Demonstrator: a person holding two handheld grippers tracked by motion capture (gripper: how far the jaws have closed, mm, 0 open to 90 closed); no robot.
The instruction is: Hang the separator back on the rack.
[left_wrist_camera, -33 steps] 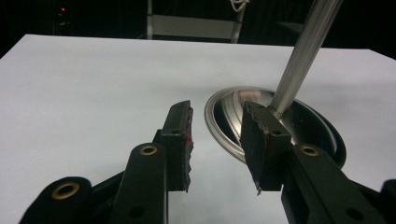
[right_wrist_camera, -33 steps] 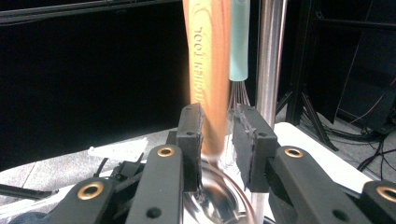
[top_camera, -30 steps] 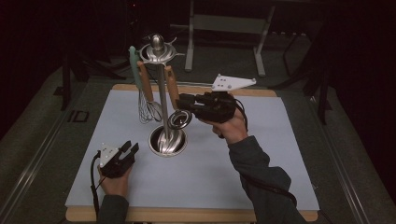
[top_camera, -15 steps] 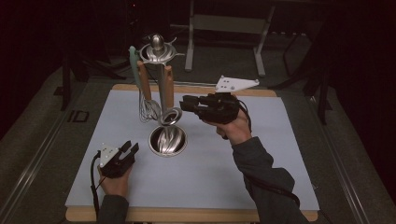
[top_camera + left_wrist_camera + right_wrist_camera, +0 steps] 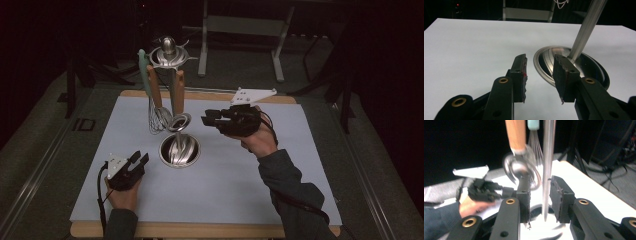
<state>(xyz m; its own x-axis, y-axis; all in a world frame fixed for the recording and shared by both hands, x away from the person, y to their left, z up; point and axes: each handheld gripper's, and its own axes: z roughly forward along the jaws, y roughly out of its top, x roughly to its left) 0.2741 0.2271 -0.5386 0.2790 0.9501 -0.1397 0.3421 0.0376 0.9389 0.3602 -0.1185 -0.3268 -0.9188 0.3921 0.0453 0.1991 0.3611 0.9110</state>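
A steel utensil stand [image 5: 168, 50] rises on a pole [image 5: 548, 157] from a round base [image 5: 178, 150] on the white mat. From its top hang a teal-handled whisk [image 5: 159, 117], a wooden-handled utensil [image 5: 154, 87] and a wooden-handled ladle [image 5: 179, 121], whose head [image 5: 520, 167] is blurred. My right gripper [image 5: 210, 119] points left, just right of the ladle. Its jaws have just been opening and hold nothing; the pole shows beyond the gap. My left gripper [image 5: 138, 159] rests open on the mat, left of the base [image 5: 594, 68].
The white mat [image 5: 250, 175] covers a wooden table whose edge [image 5: 200, 230] runs along the front. A metal frame [image 5: 240, 30] stands on the dark floor behind the table. Bare mat lies right of and in front of the stand.
My right gripper has drawn back to the right, away from the ladle, with its jaws wider. The ladle now hangs free and looks blurred. My left gripper has not moved.
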